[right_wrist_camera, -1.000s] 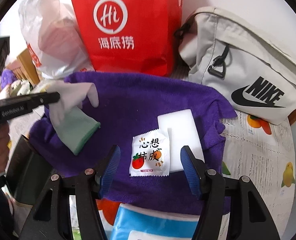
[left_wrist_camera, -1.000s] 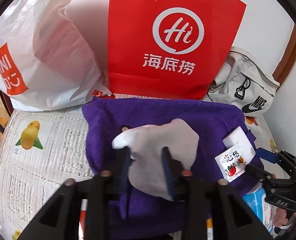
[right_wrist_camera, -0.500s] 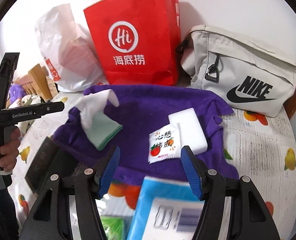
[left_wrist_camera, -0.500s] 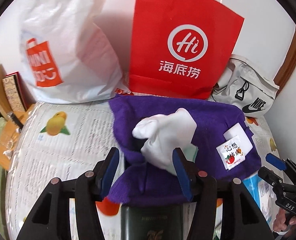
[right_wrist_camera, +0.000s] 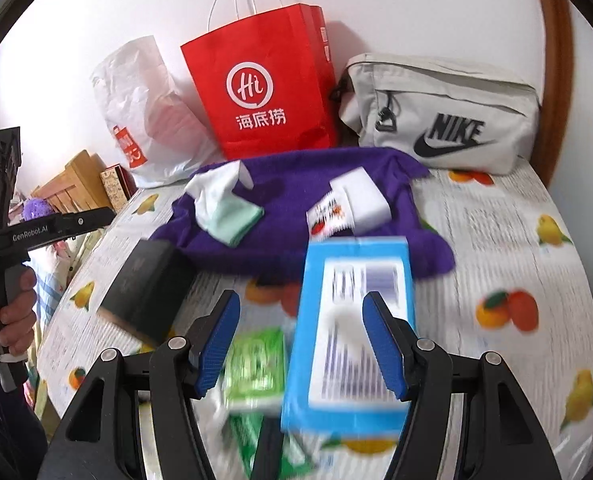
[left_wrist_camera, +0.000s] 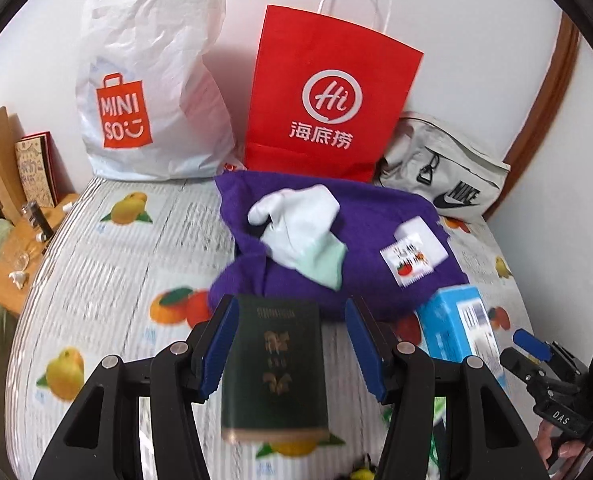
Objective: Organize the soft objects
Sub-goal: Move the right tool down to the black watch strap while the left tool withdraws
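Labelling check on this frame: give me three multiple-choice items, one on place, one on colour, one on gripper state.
1. Where does the white and mint-green sock lie?
A. on the purple towel
B. inside the red paper bag
C. on the dark green book

2. What colour is the flat carton nearest the right gripper?
A. yellow
B. light blue
C. black

3. What state is the left gripper in?
A. shut on the sock
B. shut on the book
C. open, holding nothing

Key: 1 A, the sock rests on the purple towel. 2 B, the carton's rim is light blue around a white label. 3 C, its blue pads stand apart either side of the dark green book, without visibly touching it.
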Demonstrator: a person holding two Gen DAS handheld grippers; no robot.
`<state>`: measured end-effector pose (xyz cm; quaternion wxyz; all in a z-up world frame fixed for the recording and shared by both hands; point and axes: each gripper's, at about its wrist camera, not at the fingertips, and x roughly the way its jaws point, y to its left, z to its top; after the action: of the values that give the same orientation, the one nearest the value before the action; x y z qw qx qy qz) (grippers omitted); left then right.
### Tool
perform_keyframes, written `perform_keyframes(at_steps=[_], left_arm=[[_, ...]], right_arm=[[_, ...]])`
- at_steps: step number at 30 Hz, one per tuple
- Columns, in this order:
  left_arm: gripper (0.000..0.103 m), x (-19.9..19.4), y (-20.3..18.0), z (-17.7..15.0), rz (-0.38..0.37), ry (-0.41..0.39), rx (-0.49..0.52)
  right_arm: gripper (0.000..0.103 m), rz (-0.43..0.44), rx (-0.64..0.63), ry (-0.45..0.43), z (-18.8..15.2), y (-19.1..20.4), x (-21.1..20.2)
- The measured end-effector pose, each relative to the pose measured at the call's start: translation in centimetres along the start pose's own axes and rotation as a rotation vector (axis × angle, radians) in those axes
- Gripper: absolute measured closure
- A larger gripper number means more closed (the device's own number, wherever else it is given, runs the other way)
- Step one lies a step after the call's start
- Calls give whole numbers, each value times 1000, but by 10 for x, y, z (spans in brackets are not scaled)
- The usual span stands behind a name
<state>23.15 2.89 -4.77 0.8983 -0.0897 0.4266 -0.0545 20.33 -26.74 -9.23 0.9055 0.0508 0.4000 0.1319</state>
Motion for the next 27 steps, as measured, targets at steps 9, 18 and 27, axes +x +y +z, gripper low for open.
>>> perform_keyframes(at_steps=[9,18,27], left_arm=[[50,-20,-5,-51,-2,46,-26],[50,-25,-3,-93,-8,66,-27],[50,-22,12,-113,46,80,-40]], right_arm=[[45,-19,-16,-4,-53,11,-36],[68,-28,-89,75,-96,25,-18],[68,-26,-65,123,-113,27,12]])
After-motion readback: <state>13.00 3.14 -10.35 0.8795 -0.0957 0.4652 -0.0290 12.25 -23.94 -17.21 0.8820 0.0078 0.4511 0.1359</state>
